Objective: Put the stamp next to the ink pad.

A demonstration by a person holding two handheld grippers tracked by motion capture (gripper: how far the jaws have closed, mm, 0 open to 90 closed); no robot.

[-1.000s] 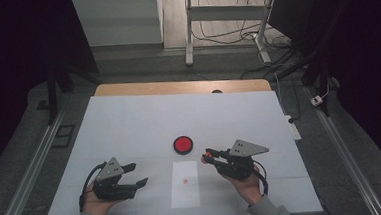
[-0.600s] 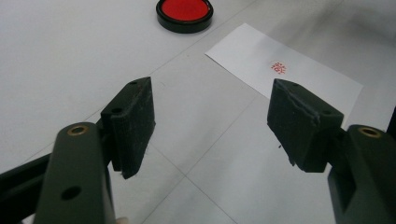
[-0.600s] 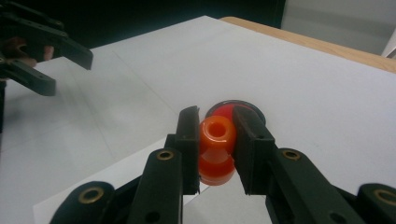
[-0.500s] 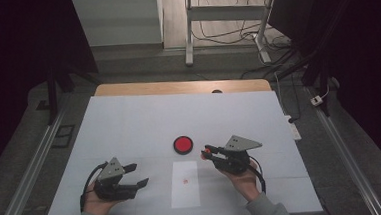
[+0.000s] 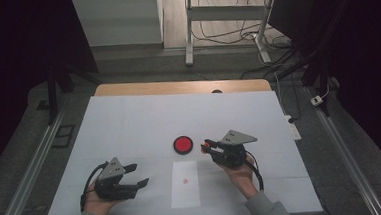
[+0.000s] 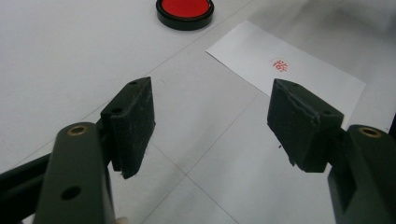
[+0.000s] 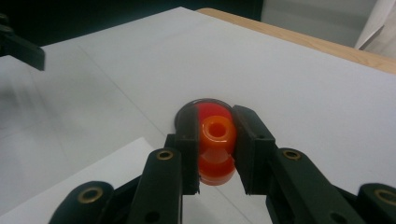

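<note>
Where high view blurs, orange stamp (image 7: 215,149).

Right tongs (image 7: 215,154) clamp an orange stamp (image 7: 215,151) — red ink pad (image 7: 205,111) just beyond.

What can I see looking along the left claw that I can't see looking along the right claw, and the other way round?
Left claw view: the red seal print on the white paper sheet, seen between its own open jaws, with nothing held.

Right claw view: a small orange plastic stamp clamped between its jaws, plus the light wooden table edge.

Both: the round red ink pad in its black case, the paper sheet and the white table cover.
</note>
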